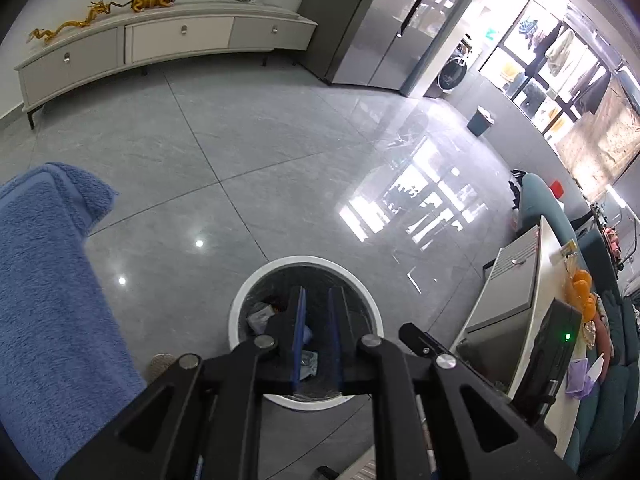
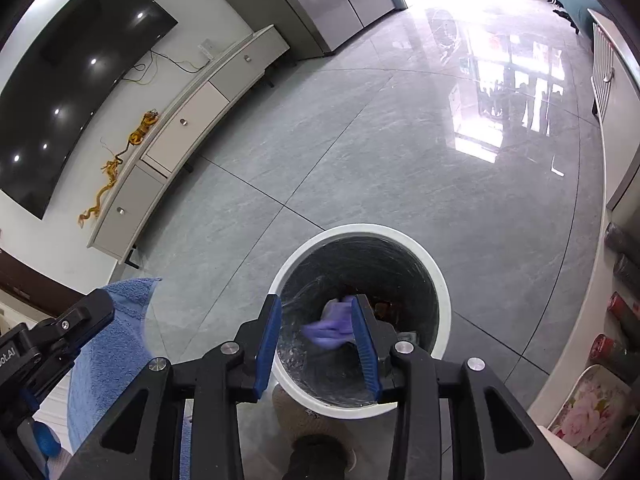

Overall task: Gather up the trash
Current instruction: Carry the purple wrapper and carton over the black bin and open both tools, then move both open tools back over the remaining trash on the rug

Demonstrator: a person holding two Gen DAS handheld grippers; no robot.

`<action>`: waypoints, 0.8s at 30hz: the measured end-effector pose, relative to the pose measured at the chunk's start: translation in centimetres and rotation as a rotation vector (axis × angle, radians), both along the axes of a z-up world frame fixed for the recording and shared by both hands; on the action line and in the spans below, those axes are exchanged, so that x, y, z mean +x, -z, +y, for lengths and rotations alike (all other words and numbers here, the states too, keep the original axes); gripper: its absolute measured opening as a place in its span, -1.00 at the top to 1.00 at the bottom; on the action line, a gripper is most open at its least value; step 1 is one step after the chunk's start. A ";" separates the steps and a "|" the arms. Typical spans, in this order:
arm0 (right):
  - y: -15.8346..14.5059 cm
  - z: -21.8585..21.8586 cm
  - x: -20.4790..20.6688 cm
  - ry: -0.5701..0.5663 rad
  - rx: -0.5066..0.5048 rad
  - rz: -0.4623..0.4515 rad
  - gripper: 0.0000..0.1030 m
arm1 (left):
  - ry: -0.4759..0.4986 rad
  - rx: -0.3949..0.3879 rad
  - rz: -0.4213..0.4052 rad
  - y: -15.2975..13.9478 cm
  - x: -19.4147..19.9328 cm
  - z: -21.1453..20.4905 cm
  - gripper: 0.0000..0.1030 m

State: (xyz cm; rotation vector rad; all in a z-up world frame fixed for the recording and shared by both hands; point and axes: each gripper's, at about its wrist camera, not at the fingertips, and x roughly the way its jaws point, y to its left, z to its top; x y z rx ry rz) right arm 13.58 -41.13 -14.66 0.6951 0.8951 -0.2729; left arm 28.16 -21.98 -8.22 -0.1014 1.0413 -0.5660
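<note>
Right hand-held gripper (image 2: 316,344) stands released over the bin (image 2: 400,236); purple wrapper (image 2: 328,328) loose between its pads, directly above the opening. Left hand-held gripper (image 1: 317,340) clenched, empty.

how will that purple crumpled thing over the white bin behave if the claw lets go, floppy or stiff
The purple crumpled thing is probably floppy: it looks bunched and wrinkled. It likely weighs little for its bulk, looking thin like film or tissue. Released, it should drop into the white bin directly below rather than roll.

White round bin (image 2: 434,280), black liner, on grey floor; blurred purple scrap (image 2: 330,326) over its mouth.
</note>
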 end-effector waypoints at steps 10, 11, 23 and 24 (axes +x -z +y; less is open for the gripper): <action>-6.1 5.9 -2.0 -0.062 -0.060 -0.147 0.33 | -0.183 -0.017 -0.166 -6.5 -5.2 9.6 0.14; -7.2 6.9 -2.3 -0.081 -0.071 -0.173 0.33 | -0.199 -0.012 -0.193 -7.4 -6.0 10.7 0.14; -17.1 16.5 -6.7 -0.261 -0.194 -0.414 0.03 | -0.381 -0.011 -0.429 -16.2 -16.3 21.8 -0.10; -17.8 17.2 -7.2 -0.275 -0.201 -0.432 0.03 | -0.399 -0.005 -0.447 -16.8 -17.1 22.7 -0.10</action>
